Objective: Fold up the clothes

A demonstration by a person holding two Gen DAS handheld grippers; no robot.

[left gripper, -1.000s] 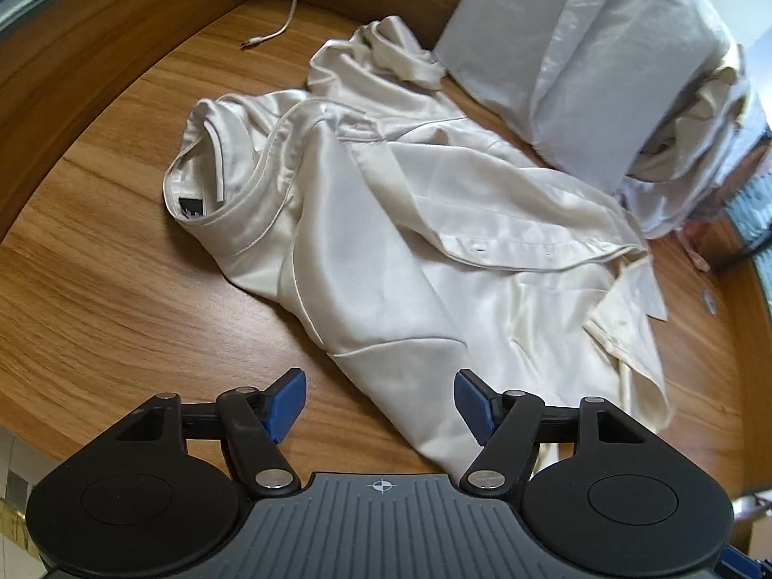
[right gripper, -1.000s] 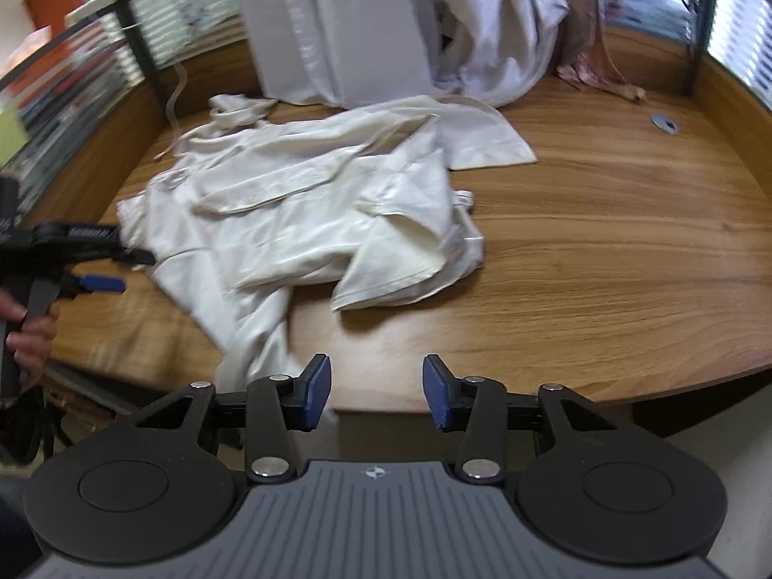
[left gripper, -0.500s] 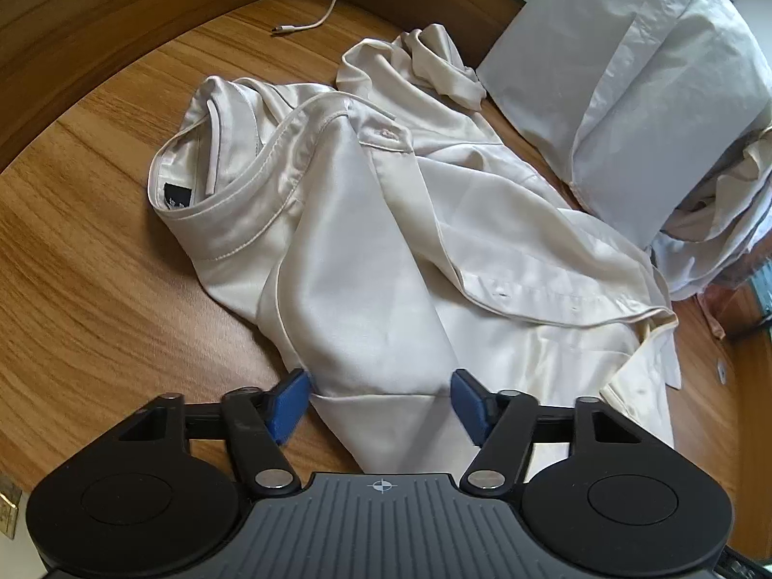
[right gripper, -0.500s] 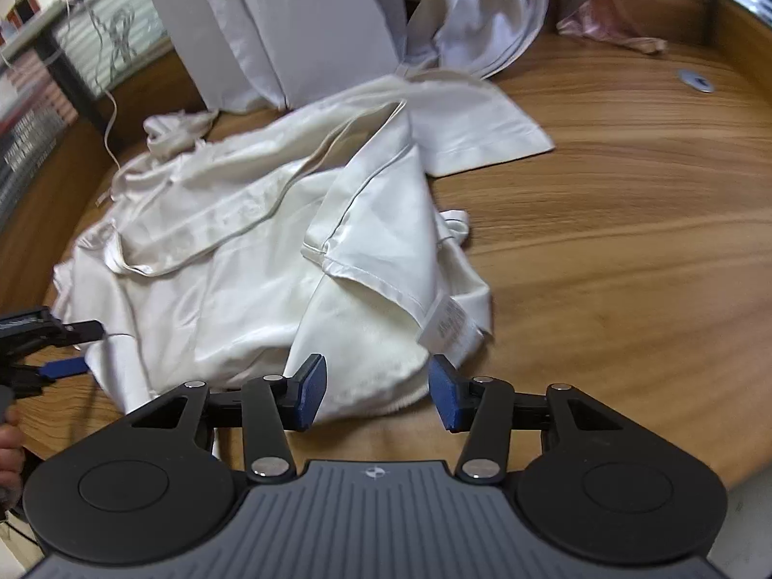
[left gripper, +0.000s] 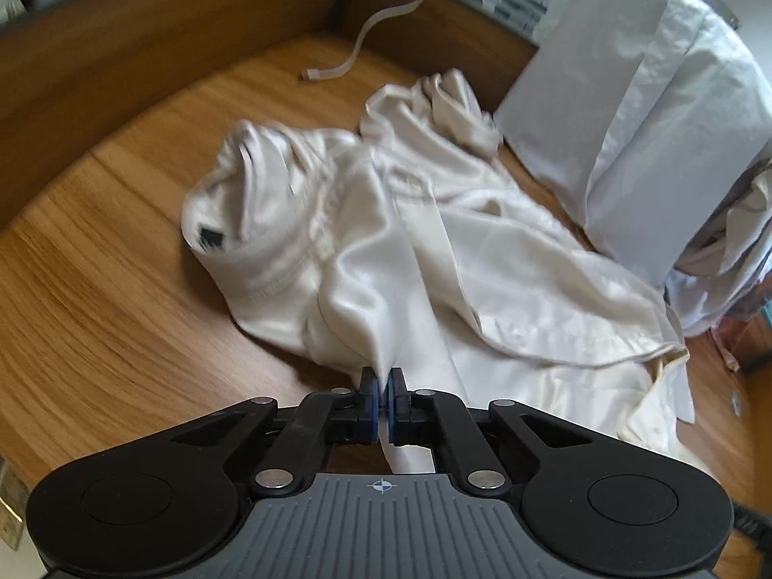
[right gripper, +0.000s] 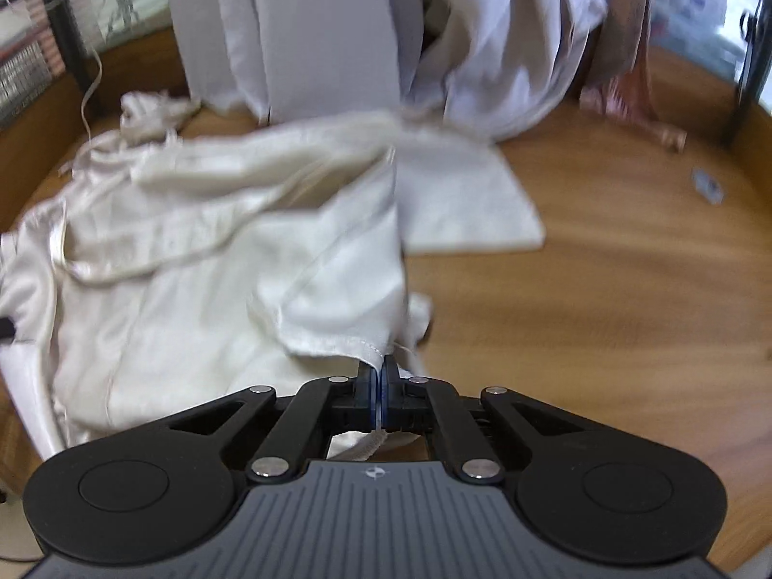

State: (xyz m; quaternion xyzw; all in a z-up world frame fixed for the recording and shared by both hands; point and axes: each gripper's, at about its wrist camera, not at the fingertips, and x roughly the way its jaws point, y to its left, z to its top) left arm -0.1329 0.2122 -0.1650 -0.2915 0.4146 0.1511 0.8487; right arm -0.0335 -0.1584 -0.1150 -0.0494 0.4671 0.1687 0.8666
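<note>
- now both pinches are set: left hand-held gripper and right hand-held gripper each clenched on the shirt.
- lift evenly, draw the cloth taut, then lay it flat mid-tabletop.

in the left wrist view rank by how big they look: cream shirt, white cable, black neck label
1. cream shirt, largest by far
2. white cable
3. black neck label, smallest; blur and fisheye make its edges unsure

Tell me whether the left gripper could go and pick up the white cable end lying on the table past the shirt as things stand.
Probably not yet. The left gripper is shut on the cream shirt, so it must let go first. The cable end lies bare on the table beyond the collar.
</note>
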